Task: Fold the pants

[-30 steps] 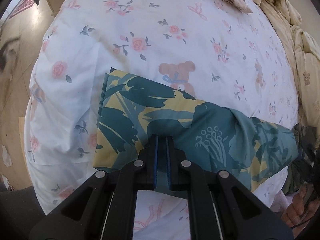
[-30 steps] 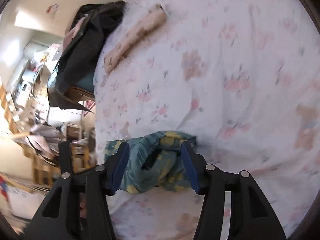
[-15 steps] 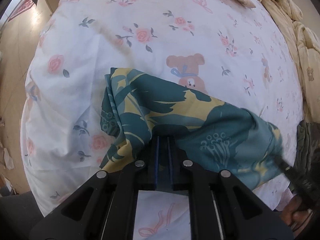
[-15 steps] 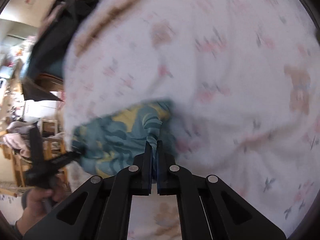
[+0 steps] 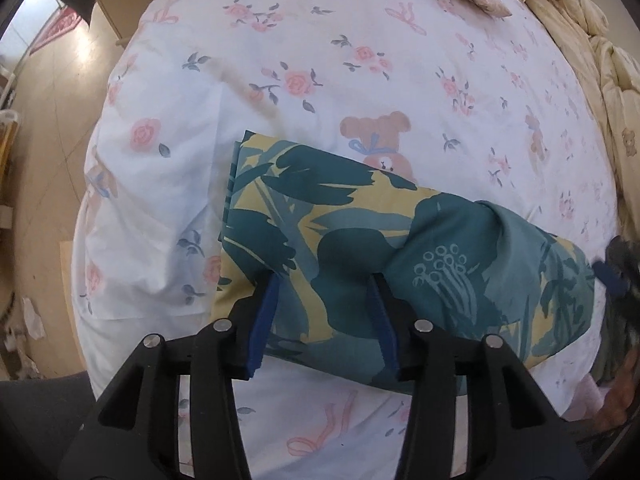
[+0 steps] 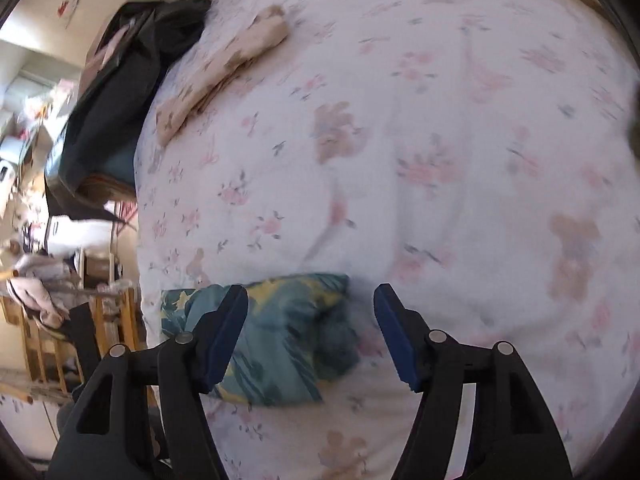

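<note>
My left claw (image 5: pixel 324 316) and right claw (image 6: pixel 310 336) have both just been opening and hold nothing. Between and beneath them the pants (image 5: pixel 360 248) lie folded into a long strip on the bed (image 5: pixel 280 40); I judge another fold remains.

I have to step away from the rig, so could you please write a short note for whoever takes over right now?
Left gripper: jaws have just been opening; they now stand apart over the near edge of the pants, pads not pressing the cloth.
Right gripper: jaws have also just been opening; the end of the pants lies between them, released.
Pants: lying on the floral bedsheet near its edge, folded into a long narrow strip.
Done: lengthwise fold laid down and let go.
Left: probably fold the strip across once more and smooth the bunched right end.
</note>
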A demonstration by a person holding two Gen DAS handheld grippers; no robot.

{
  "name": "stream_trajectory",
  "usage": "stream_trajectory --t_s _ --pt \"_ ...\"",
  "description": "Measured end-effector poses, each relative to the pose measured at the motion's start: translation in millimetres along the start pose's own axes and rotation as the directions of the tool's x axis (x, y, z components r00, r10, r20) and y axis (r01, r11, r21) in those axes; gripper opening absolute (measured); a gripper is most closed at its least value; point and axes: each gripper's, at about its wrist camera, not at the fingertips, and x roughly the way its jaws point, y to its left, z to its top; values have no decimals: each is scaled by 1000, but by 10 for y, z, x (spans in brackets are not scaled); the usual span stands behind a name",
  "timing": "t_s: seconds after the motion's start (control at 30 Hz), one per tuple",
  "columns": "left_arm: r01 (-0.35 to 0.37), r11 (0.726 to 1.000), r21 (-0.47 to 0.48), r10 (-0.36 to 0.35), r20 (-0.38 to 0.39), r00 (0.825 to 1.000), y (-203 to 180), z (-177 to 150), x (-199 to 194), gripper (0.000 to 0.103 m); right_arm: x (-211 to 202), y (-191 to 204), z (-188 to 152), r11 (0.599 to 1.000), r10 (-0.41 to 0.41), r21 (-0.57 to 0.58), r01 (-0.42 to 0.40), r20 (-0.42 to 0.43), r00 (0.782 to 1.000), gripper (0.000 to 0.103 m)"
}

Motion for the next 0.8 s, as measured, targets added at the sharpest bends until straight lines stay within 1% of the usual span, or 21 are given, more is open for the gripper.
stream_trajectory --t_s 0.03,0.07,0.1,0.13,0.17,0.2,0.27,0.33,0.4,0.43,0.47,0.5,0.53,0.57,0.6,0.63,0.67,0.7,0.73,0.77,0.8 --pt "-14 1000 15 14 6 1000 -27 -11 -4 46 103 29 45 1000 -20 -19 20 -24 1000 58" --pt "-27 999 29 27 13 1000 -43 -16 -13 50 228 46 80 998 -51 -37 49 -49 997 44" --pt "-40 998 41 39 21 999 -61 -22 -19 52 282 28 31 998 -61 -39 58 -75 995 34" --pt "-52 997 51 51 28 998 -67 -28 -19 57 368 -7 -16 998 -60 -29 57 -105 993 28" --pt "-60 997 57 59 31 998 -68 -26 -13 60 462 -15 -19 999 -46 -15 45 -138 989 10" --pt "-62 996 59 60 30 998 -71 -21 1 61 477 -23 -36 999 -37 -15 35 -133 990 9" --pt "-41 998 46 41 14 999 -12 -13 51 62 406 33 -152 997 -29 -77 21 -96 995 7" --pt "-18 1000 17 18 -1 1000 69 -29 110 64 338 20 -273 996 -14 -86 6 -95 995 6" --pt "-2 1000 15 2 -4 1000 99 -39 137 69 191 -76 -352 997 -30 -66 28 -29 999 5" --pt "0 1000 28 0 -6 1000 88 -40 151 74 124 -130 -379 998 -47 -46 48 14 999 4" --pt "-10 999 41 10 -4 1000 73 -48 171 79 89 -177 -412 999 -49 -14 50 51 998 4" --pt "-15 999 50 15 -6 1000 58 -59 201 80 112 -203 -439 998 -63 0 63 68 996 4" --pt "-17 999 51 17 -3 1000 54 -59 210 81 164 -231 -465 996 -89 5 89 67 994 4" --pt "-12 999 41 12 -2 1000 52 -52 211 81 261 -280 -478 994 -104 21 103 44 994 4" --pt "-6 999 33 6 -5 1000 62 -45 205 81 303 -327 -481 995 -96 43 94 39 995 5" --pt "1 1000 22 0 -10 1000 77 -37 186 82 321 -399 -480 994 -69 89 66 38 997 5" --pt "4 1000 2 -4 -20 1000 106 -31 140 81 322 -481 -477 989 -26 144 20 37 999 6" --pt "16 1000 -12 -16 -28 999 143 -18 80 81 305 -514 -468 987 4 163 -10 39 999 6" --pt "50 999 -21 -51 -18 999 172 -4 -40 79 270 -529 -471 985 24 169 -31 46 999 7" --pt "80 997 -22 -79 22 997 208 31 -207 79 225 -512 -466 987 29 156 -38 56 998 7" --pt "89 996 -24 -87 62 994 245 80 -329 79 186 -481 -457 990 34 135 -42 60 998 7"
